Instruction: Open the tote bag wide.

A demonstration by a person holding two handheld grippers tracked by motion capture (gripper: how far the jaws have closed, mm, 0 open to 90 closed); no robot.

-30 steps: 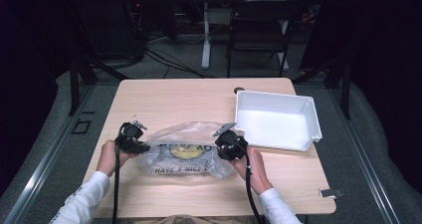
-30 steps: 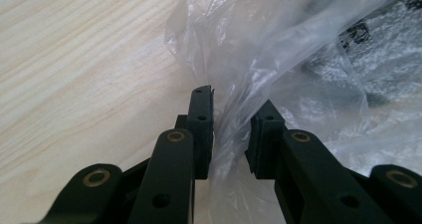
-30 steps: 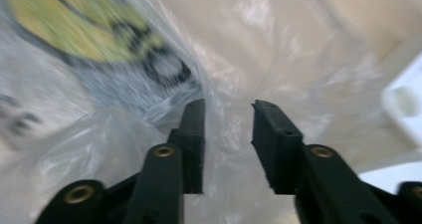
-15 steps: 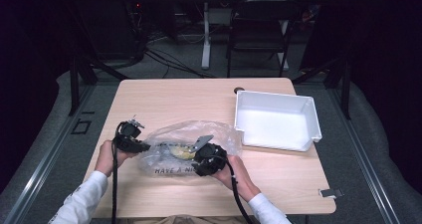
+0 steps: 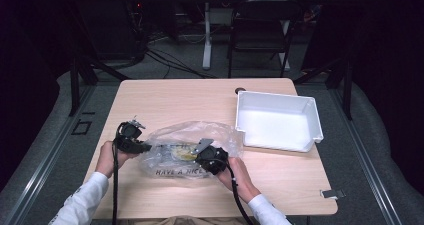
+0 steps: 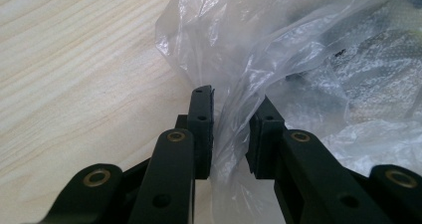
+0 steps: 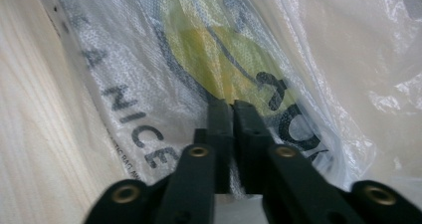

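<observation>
Two forearms in white sleeves are brought in from the near edge of the tabletop (image 5: 165,97), each hand wrapped around a claw. The left claw (image 5: 142,146) is held level at the left end of the plastic bag (image 5: 190,145), pointing toward the bag; in the left gripper view its jaws are seen partly apart with a bunched fold of the clear film pinched between them. The right claw (image 5: 200,157) is laid low over the bag's near right part, angled toward the left. Its jaws have just been closing and are now seen pressed together in the right gripper view, with a thin layer of the printed film caught between them.

The bag is spread flat on the near middle of the tabletop, just left of the white tray (image 5: 277,121) and apart from it. Its print is partly covered by the right claw, so the black lettering is read only in part. What is inside the bag cannot be made out through the crumpled film. The person's elbows are cut off by the bottom edge of the high view.
</observation>
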